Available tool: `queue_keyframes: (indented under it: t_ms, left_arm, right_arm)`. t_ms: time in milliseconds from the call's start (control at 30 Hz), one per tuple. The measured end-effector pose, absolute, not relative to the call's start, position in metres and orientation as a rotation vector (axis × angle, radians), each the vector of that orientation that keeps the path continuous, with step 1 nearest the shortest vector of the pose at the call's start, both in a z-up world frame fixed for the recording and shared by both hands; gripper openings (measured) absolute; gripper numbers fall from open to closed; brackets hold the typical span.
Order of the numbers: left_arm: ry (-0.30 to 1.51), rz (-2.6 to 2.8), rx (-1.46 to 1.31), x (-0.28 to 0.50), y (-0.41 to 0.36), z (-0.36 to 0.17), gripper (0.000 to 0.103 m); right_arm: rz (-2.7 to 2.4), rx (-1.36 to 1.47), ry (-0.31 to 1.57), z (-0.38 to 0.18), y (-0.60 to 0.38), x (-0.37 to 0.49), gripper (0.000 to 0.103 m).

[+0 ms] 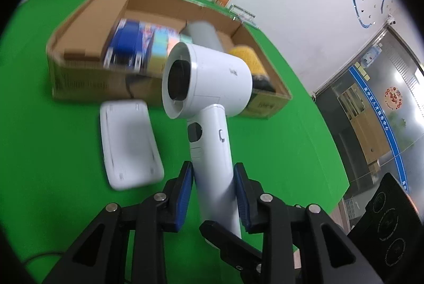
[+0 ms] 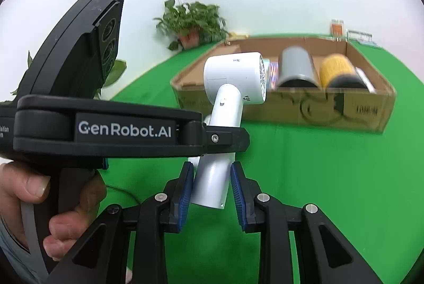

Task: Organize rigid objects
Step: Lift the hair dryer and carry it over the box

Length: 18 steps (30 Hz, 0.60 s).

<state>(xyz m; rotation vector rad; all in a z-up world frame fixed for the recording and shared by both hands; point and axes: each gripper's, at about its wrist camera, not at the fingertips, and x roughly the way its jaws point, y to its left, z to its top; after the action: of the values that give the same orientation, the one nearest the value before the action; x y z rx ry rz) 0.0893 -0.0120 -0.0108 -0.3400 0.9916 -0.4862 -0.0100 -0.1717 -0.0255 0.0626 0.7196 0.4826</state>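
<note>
A white hair dryer [image 1: 206, 77] hangs above the green table, nozzle end toward the left wrist camera. My left gripper [image 1: 213, 172] is shut on its handle, blue pads [image 1: 185, 186] pressing both sides. In the right wrist view the same hair dryer [image 2: 233, 77] points its rear grille at the cardboard box [image 2: 291, 109]. My right gripper [image 2: 212, 172] is shut on the lower end of the handle. The left gripper [image 2: 225, 139], held by a hand [image 2: 31, 186], clamps the handle higher up.
The open cardboard box [image 1: 79, 82] holds a blue package [image 1: 129, 45], colourful boxes, a grey cylinder [image 2: 296, 66] and a yellow cylinder [image 2: 339, 69]. A flat white device [image 1: 129, 143] lies on the green table [image 1: 278, 138] in front of the box. A potted plant [image 2: 193, 21] stands behind.
</note>
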Motion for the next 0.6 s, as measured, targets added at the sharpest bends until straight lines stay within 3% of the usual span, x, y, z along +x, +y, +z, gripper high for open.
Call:
queue_keyframes:
  t_ms: [300, 600]
  left_arm:
    - [0.951, -0.561, -0.304, 0.145, -0.041, 0.020, 0.029]
    - [1.051, -0.616, -0.314, 0.240, -0.083, 0.016, 0.030]
  right_arm:
    - [0.430, 0.058, 0.645, 0.012, -0.193, 0.041, 0.027]
    - [0.377, 0.108, 0.726, 0.031, -0.238, 0.130, 0.027]
